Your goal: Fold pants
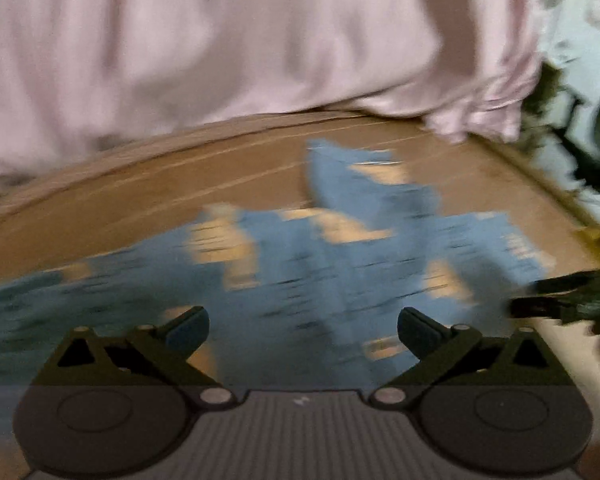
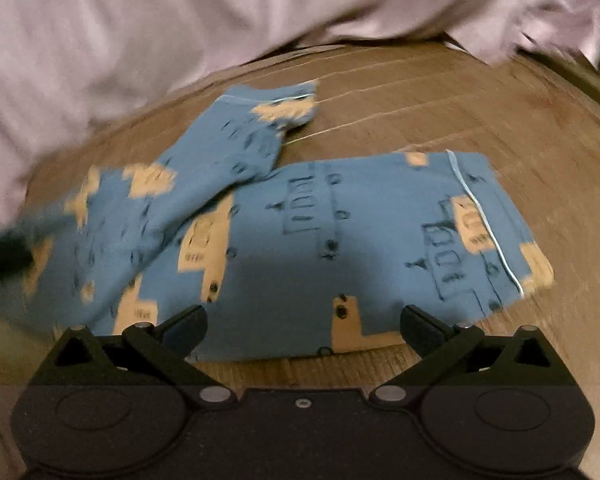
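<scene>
While both pairs of fingers stand wide apart with nothing between them, the risk lies in how the next grasp is taken. The left gripper (image 1: 303,326) hangs over the middle of the pants (image 1: 340,264), its fingers (image 1: 188,330) spread above blue cloth, and that view is badly smeared, so seams and edges cannot be read there. A pinch made there would likely catch one layer only, or a mid-panel bunch, and drag the garment crooked. The right gripper (image 2: 304,326) sits at the near edge of the pants (image 2: 340,240), its fingers (image 2: 422,330) open just over the hem closest to the camera.

The pants, blue with tan patches, lie on the wooden tabletop (image 2: 500,128), roughly central. One leg lies flat toward the right edge; the other is thrown aslant toward the far edge, crossing over the first where they meet. Folding now would trap that crossing as a lump. A pale pink cloth (image 2: 140,20) hangs along the far edge and could snag a lifted leg. In the left view, the other gripper shows dark at the right edge (image 1: 572,296).
</scene>
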Available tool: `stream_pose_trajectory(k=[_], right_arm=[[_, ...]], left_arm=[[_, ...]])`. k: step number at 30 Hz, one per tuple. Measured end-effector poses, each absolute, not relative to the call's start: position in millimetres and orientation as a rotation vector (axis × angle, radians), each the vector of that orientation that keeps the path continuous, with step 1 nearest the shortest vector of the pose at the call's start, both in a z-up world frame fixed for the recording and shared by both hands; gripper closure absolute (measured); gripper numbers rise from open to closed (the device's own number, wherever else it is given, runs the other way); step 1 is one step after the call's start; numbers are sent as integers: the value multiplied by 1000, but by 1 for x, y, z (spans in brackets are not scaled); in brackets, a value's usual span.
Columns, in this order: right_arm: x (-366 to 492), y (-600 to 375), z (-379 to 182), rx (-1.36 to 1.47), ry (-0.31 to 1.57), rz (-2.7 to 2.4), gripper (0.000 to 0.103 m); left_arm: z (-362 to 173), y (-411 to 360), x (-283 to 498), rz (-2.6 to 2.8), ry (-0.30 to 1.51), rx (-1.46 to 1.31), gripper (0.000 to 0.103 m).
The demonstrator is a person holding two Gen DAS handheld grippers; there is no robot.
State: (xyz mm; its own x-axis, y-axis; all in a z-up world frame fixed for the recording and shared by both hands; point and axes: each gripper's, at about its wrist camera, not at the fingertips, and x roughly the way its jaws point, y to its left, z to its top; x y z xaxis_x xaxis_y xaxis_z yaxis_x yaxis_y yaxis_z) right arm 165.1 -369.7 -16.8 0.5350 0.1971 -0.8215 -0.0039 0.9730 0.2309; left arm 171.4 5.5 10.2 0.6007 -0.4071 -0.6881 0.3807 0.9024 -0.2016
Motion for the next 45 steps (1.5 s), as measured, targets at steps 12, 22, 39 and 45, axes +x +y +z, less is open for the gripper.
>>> stream_pose_trajectory(k=[12,22,39,45], right_arm=[[150,-369,64,158,966,255,1],[300,-303,72,86,1091,487,6],[446,-230,-23,122,1162,330,35],[440,-221,-26,76,1134,300,32]], left_arm=[[-26,-25,194,-585,845,-262,5],[-30,-21,244,-637,919,-346,25],[-46,-6,277,-520,1046,-514,63],[-44,-10,278,-535,991,-493,54]])
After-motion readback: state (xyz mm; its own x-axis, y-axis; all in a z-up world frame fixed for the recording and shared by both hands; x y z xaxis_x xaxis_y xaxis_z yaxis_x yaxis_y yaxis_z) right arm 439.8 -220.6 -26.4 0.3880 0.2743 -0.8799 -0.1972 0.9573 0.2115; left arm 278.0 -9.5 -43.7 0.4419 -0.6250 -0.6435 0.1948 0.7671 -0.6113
